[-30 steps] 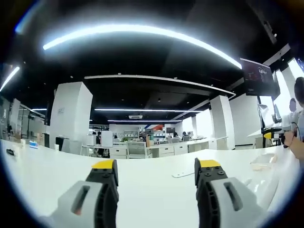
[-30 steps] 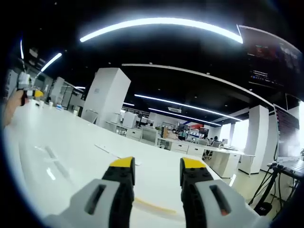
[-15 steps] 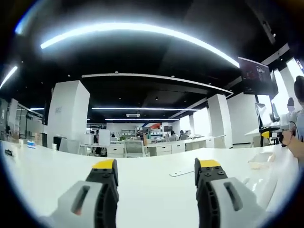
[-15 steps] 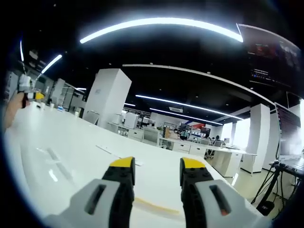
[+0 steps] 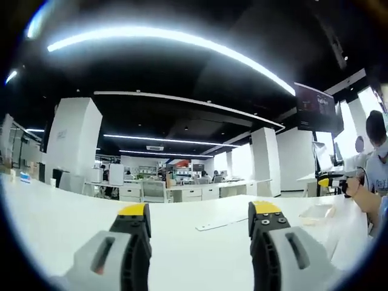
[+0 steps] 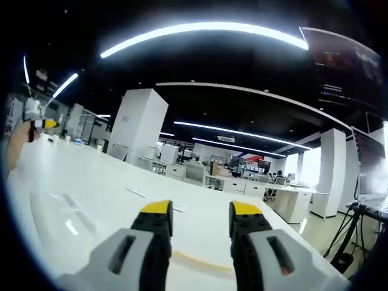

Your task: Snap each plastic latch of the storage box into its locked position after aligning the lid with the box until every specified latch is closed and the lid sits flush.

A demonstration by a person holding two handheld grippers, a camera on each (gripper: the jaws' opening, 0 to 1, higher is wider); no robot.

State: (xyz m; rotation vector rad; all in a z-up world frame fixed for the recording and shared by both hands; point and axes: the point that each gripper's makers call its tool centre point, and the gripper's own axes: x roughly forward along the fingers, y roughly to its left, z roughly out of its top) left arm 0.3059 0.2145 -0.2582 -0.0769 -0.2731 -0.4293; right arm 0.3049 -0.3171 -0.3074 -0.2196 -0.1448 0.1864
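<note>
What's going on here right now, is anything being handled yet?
Not yet. A person holds both claws level over a white table, each open and empty. The left claw faces a flat white strip and a clear plastic piece near the right claw. The right claw points along the tabletop. I can't make out any latch.

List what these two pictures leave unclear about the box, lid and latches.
- Box, left gripper view: a clear shape near the right edge, too small and warped to tell the lid's fit or any latch.
- Lid, right gripper view: a faint clear outline on the white table, washed out by glare.
- Left gripper and right gripper: open, holding nothing.
</note>
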